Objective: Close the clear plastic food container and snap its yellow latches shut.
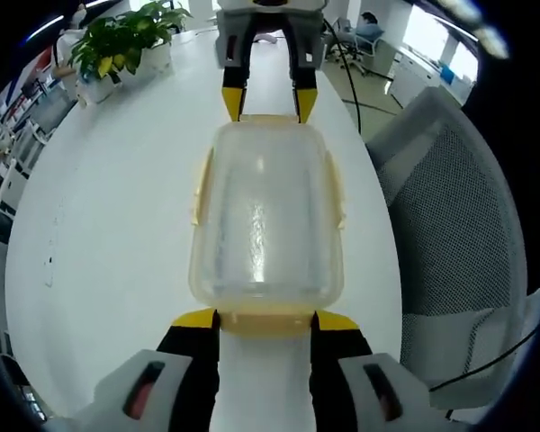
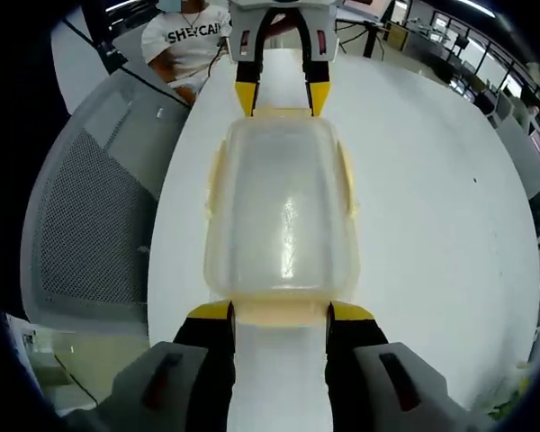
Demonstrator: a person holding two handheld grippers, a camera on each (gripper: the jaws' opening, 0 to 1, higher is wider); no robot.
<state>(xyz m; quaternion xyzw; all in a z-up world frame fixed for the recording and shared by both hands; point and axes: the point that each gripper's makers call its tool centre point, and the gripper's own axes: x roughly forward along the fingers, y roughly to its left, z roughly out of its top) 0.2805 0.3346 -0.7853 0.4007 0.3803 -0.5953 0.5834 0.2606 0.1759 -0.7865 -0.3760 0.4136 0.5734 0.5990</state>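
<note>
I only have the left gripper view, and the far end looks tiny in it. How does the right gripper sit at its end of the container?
Observer: In the right gripper view, the right gripper has its jaws apart, one on either side of the yellow end latch of the container.
Operator: Anything behind my left gripper that I can't see?
Observer: Yes, a person in a white T-shirt is at the table edge just beyond the left gripper.
</note>
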